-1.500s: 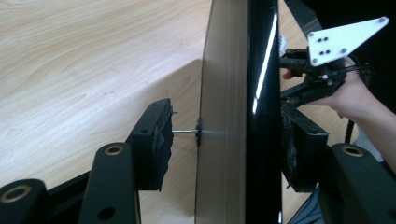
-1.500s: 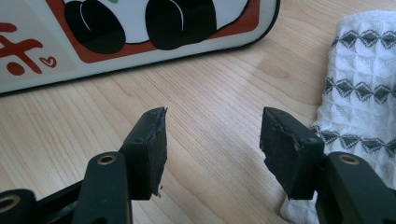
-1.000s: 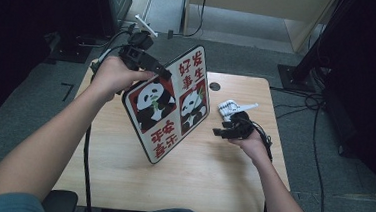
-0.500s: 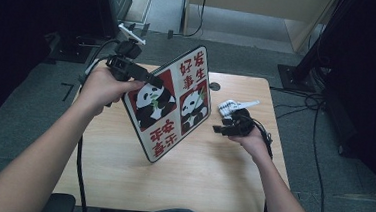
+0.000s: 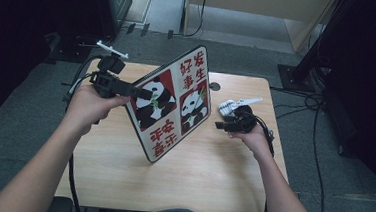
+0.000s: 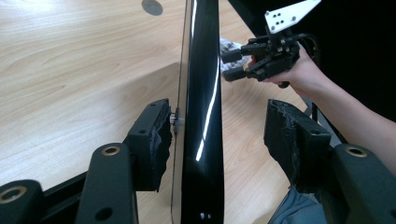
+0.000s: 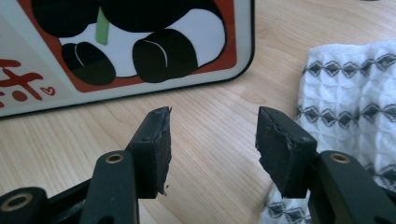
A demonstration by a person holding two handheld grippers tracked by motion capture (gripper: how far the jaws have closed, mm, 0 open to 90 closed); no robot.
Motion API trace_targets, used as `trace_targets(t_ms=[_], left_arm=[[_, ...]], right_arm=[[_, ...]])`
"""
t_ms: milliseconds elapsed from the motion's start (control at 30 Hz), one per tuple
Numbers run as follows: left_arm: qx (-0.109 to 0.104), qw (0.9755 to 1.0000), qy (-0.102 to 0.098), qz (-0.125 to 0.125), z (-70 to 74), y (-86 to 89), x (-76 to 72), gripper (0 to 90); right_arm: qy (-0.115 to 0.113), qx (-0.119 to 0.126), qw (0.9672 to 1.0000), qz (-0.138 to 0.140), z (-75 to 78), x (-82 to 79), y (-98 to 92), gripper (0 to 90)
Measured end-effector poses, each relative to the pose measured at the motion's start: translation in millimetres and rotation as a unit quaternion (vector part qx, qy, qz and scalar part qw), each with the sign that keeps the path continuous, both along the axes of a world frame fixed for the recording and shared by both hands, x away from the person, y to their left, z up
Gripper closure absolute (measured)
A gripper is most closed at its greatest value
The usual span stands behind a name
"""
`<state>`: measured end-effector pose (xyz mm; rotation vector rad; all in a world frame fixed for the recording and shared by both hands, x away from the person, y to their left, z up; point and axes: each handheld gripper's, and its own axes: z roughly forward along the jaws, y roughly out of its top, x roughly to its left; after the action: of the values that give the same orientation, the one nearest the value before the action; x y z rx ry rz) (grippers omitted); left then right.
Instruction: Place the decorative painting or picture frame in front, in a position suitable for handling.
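Observation:
A flat board [image 5: 171,105] printed with pandas and red characters stands tilted on one lower corner on the wooden table [image 5: 211,178]. My left gripper [image 5: 134,91] straddles its upper left edge. In the left gripper view the board [image 6: 201,116] is edge-on between the jaws of this gripper [image 6: 219,112]: one pad [image 6: 154,135] lies against it and the other stands well apart. My right gripper [image 5: 220,123] hovers low at the board's right, open. Its jaws have just been closing with nothing between them [image 7: 212,135]. A white patterned cloth [image 7: 345,93] lies beside it.
A round cable hole [image 5: 214,86] sits near the table's far edge. The cloth [image 5: 228,106] lies bunched just behind the right hand. Dark floor with cables [image 5: 306,102] surrounds the table. Bare wood stretches in front of the board.
The left hand has moved left and down along the board's upper edge toward its left corner. The board and the right hand have hardly shifted.

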<state>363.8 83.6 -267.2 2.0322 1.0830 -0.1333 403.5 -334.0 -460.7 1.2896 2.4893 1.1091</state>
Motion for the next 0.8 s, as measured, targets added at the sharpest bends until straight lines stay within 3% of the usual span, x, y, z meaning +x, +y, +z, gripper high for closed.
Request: trace_targets(t_ms=[433, 567, 733, 800], left_arm=[[-0.028, 0.9993, -0.021, 0.015, -25.9, 16.4, -21.1, 43.7], [-0.037, 0.999, -0.019, 0.016, -34.4, 20.9, -25.6, 44.4], [-0.066, 0.9974, -0.015, 0.024, -47.7, 26.9, -27.5, 45.5], [-0.064, 0.9975, -0.016, 0.026, -52.5, 27.7, -27.8, 45.7]], right_arm=[[0.0, 0.001, 0.9999, -0.01, 0.9, 6.6, -6.6, 48.6], [-0.003, -0.002, 0.9998, -0.018, -1.1, 9.6, -11.1, 49.3], [-0.002, -0.009, 0.9997, -0.024, -2.1, 17.9, -15.9, 49.4], [-0.002, -0.016, 0.9995, -0.026, -1.6, 21.5, -17.5, 49.4]])
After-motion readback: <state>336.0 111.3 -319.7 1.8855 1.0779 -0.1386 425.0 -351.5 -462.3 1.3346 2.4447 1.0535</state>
